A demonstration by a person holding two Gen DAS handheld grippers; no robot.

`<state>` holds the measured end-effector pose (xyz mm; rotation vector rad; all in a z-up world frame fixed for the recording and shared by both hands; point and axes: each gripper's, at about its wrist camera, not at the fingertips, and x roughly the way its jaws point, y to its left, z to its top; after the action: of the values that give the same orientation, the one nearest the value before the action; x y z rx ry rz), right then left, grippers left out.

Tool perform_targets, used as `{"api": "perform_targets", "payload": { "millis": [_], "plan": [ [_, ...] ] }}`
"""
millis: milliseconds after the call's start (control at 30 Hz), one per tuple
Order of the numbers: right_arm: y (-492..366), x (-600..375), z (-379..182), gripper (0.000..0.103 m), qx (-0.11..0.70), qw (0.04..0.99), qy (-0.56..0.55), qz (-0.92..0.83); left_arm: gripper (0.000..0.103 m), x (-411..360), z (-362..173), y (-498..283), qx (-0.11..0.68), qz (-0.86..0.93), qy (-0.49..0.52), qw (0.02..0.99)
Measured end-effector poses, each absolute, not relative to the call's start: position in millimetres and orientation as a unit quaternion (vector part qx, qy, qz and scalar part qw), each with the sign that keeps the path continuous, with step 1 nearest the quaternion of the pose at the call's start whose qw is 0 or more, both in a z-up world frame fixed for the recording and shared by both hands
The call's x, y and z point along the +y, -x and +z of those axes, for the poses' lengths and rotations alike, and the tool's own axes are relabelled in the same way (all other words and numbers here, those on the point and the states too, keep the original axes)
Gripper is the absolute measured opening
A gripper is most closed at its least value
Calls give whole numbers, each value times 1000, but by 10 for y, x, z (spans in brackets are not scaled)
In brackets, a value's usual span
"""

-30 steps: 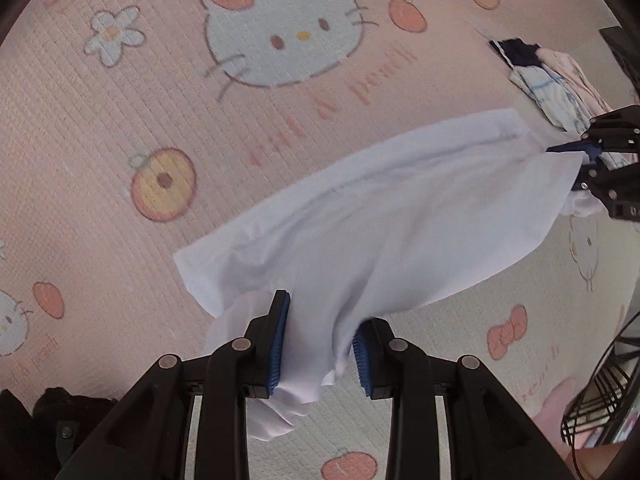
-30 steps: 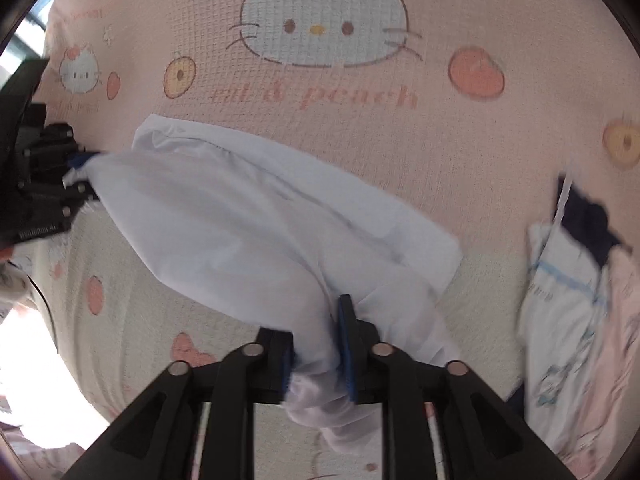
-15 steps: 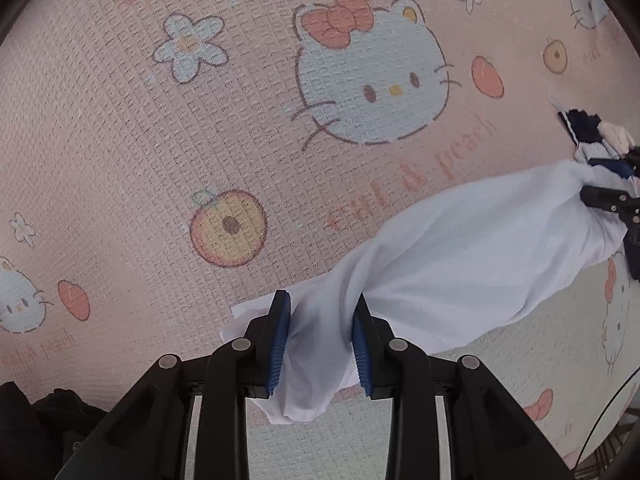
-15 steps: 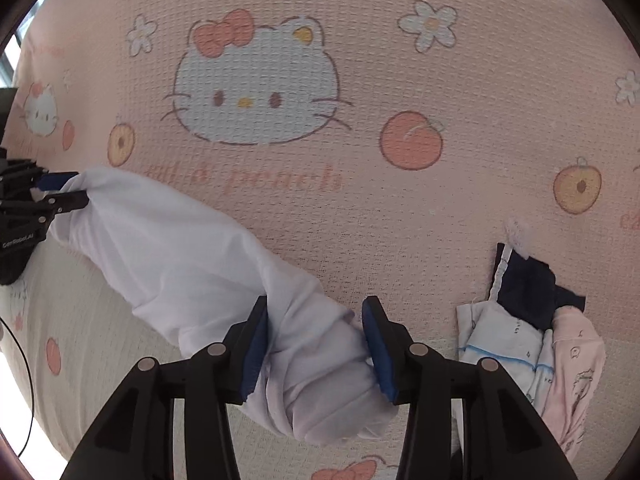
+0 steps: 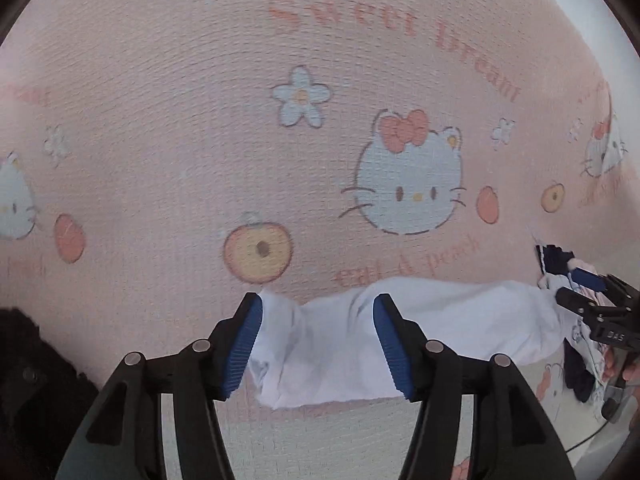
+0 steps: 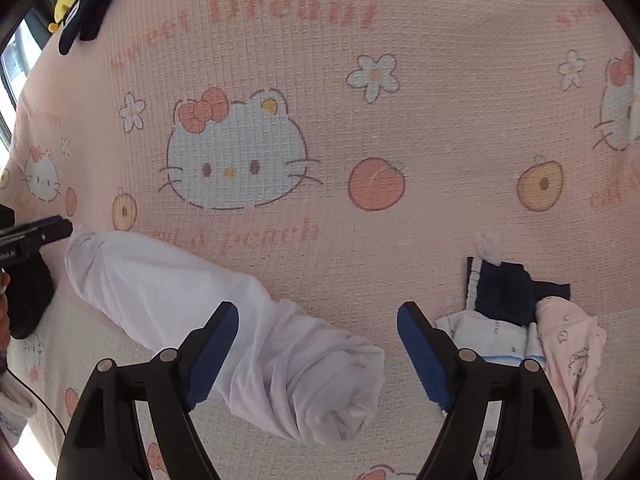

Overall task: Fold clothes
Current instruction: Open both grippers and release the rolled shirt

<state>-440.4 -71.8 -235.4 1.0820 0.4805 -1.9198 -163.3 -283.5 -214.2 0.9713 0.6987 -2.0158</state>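
**Both claws let go of the white garment**

My left claw point(image 5: 318, 344) has just been opening; its blue pads stand off the white garment point(image 5: 420, 320), which lies between them. My right claw point(image 6: 318, 354) has also just spread wide, gripping nothing. The garment's bunched end point(image 6: 320, 384) rests between its fingers on the pink blanket point(image 6: 400, 120).

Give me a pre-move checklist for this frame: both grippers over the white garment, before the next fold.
1. left gripper released: ok, jaws have just been opening, cloth between them unpinched.
2. right gripper released: ok, just opened wide.
3. white garment resting on the blanket: ok.
4. Garment flat and neat: not ok, right end bunched.
5. Folded pile apart from the garment: ok.
6. Fold edges aligned: cannot tell.
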Motion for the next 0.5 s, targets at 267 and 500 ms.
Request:
{"api": "perform_targets", "payload": {
  "millis": [267, 500],
  "plan": [
    [4423, -331, -2493, 81, 181, 403, -432, -786, 55, -2755, -2531, 1540, 294, -768, -405, 401],
    [4388, -127, -2682, 81, 168, 401, -452, -779, 55, -2692, -2724, 1382, 301, -770, -402, 393]
  ]
}}
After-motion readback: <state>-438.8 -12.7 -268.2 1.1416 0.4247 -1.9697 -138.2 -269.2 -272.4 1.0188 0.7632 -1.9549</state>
